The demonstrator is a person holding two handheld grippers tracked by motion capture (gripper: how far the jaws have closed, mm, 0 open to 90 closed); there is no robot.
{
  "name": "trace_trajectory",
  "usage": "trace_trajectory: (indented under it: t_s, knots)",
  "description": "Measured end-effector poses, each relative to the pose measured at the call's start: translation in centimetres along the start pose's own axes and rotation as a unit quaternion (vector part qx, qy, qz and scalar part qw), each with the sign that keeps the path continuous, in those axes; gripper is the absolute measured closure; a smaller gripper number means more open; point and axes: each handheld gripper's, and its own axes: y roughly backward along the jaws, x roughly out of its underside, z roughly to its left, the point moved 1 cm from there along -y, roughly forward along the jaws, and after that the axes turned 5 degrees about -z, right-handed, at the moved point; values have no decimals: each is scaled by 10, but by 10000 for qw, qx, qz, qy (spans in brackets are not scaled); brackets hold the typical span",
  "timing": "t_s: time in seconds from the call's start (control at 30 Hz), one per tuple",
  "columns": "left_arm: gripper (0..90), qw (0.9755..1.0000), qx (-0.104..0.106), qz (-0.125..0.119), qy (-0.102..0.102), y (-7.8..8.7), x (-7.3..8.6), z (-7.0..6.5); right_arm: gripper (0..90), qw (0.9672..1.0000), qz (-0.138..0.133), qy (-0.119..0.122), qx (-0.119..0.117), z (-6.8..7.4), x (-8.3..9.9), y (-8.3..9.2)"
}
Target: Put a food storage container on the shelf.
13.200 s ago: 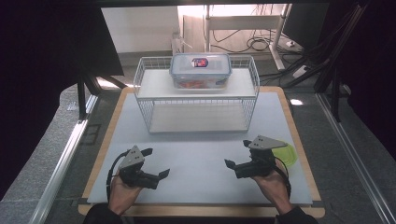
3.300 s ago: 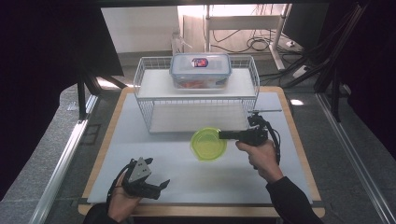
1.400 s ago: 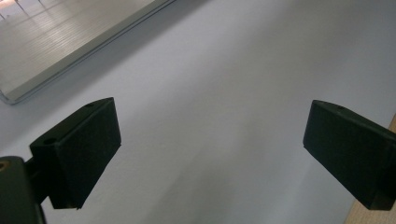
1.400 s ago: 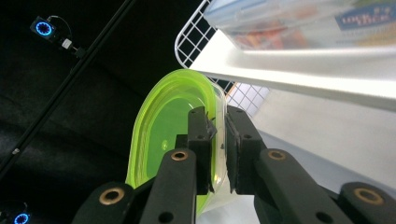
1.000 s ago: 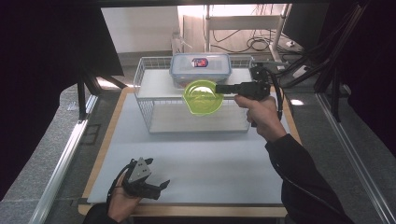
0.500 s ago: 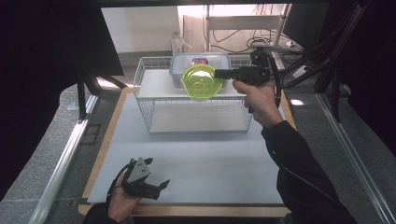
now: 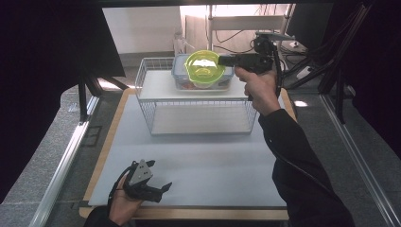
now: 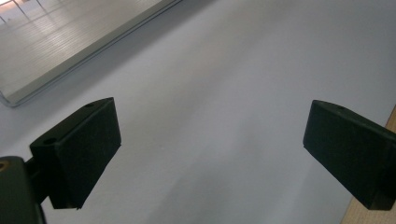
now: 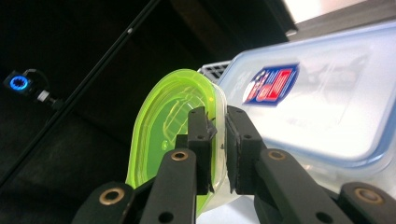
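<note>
Right gripper [image 7: 222, 60] clamped on green bowl [image 7: 204, 69] rim above lidded container [image 7: 227, 80], left gripper [image 7: 161, 189] jaws apart.

Left gripper [image 7: 152, 187]: matte black body, topped by a grey three-cornered plate with small dark holes. A black cable loops from its rear. In the left gripper view its two jaws are blocky black pads with bevelled faces, each with small round holes.

Right gripper [image 9: 217, 140]: black linkage arms with brass-coloured pivot rivets; narrow black pads with chipped, rough edges. In the high view it has a pistol-shaped black body and a trailing black cable.

Clothing: long dark sleeve [image 7: 298, 165] on the right arm.
</note>
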Motion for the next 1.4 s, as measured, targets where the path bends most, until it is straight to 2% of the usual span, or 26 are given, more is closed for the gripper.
trace_trajectory:
  t_s: [0.43,0.73,0.87,1.0,1.13,1.2,1.27,1.4]
  knots:
    - [40,10000,33,20,7,0,0,0,816,9983,-330,-40,475,-1,-22,-17]
    - [40,10000,56,24,3,0,0,0,814,9954,-505,-219,782,-8,-30,-33]
    - [40,10000,70,37,-15,-1,0,-1,812,9939,-562,-211,930,-10,-32,-37]
    - [40,9999,79,52,-36,-1,0,-2,803,9931,-624,-249,960,-12,-33,-40]
    - [40,9999,91,56,-37,-2,0,-2,775,9913,-705,-153,1102,-12,-33,-43]
    - [40,9999,96,66,-46,-2,0,-2,728,9911,-723,-145,1111,-14,-32,-45]
    - [40,9999,102,78,-55,-2,0,-2,732,9900,-756,-114,1182,-16,-32,-46]
    - [40,9999,112,95,-71,-2,1,-2,727,9903,-747,-124,1166,-18,-31,-48]
